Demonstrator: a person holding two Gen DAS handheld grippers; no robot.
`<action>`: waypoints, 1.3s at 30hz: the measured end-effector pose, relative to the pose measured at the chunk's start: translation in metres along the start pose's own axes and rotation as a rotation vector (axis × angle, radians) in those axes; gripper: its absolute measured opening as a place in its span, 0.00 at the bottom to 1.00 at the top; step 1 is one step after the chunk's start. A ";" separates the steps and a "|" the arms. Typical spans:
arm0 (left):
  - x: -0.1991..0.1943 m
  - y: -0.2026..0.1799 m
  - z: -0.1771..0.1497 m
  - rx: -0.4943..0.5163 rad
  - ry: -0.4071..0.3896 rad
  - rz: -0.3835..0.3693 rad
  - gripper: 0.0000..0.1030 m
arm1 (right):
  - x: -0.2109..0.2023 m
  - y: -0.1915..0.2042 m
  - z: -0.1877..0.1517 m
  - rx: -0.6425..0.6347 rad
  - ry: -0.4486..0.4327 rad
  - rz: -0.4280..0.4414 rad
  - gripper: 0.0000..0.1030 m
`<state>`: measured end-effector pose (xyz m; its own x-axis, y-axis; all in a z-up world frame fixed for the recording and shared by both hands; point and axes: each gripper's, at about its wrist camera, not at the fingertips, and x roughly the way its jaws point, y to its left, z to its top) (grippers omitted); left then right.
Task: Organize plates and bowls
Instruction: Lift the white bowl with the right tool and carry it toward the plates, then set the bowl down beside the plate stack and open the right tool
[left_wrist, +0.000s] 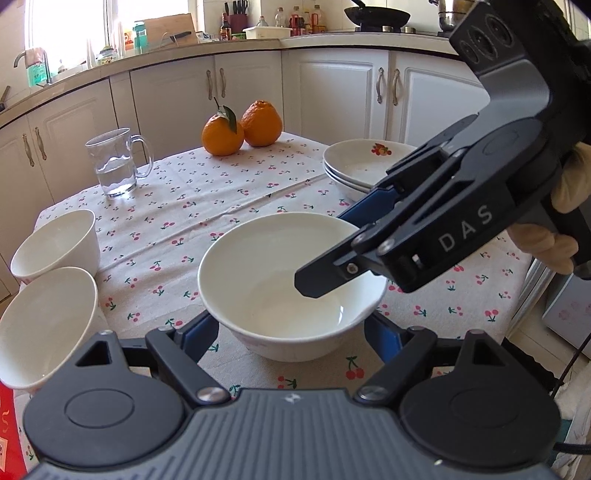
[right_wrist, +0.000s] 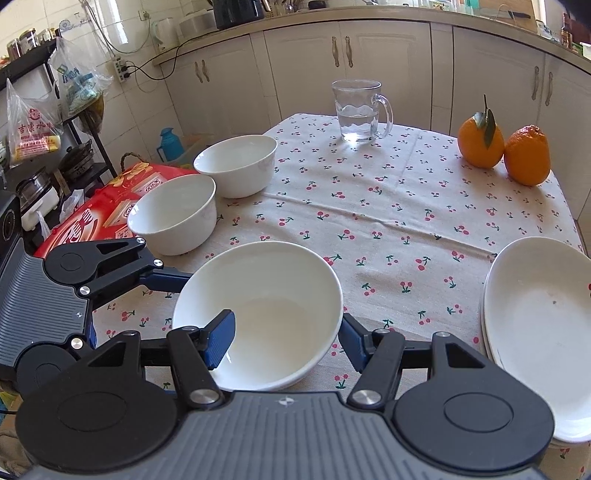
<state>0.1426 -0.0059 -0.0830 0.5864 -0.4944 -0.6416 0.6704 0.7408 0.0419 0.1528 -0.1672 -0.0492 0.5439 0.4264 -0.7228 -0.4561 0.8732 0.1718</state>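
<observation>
The right gripper (right_wrist: 284, 343), a black two-finger tool with blue pads, is clenched across the near wall of a wide white ceramic bowl (right_wrist: 258, 314), one pad inside and one outside, while the left gripper (left_wrist: 291, 332) is spread around the same bowl's flanks with contact not discernible, presumably for steadying. The bowl is kept on the cherry-print tablecloth (right_wrist: 388, 206) at six o'clock, probably for nesting. Two smaller white bowls (right_wrist: 173, 214) are counted at ten o'clock, stacked white plates (right_wrist: 535, 332) at three, number unclear.
</observation>
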 end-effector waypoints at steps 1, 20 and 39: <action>0.000 0.000 0.000 0.003 -0.001 0.000 0.83 | 0.001 0.000 0.000 -0.001 0.001 -0.003 0.66; -0.034 0.015 -0.019 -0.071 -0.009 0.075 0.92 | -0.006 0.028 0.008 -0.115 -0.030 -0.033 1.00; -0.062 0.077 -0.044 -0.177 -0.035 0.328 0.92 | 0.017 0.084 0.053 -0.302 -0.041 -0.014 1.00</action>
<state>0.1377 0.1022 -0.0740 0.7741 -0.2308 -0.5895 0.3573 0.9280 0.1058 0.1613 -0.0742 -0.0120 0.5767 0.4290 -0.6953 -0.6337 0.7720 -0.0494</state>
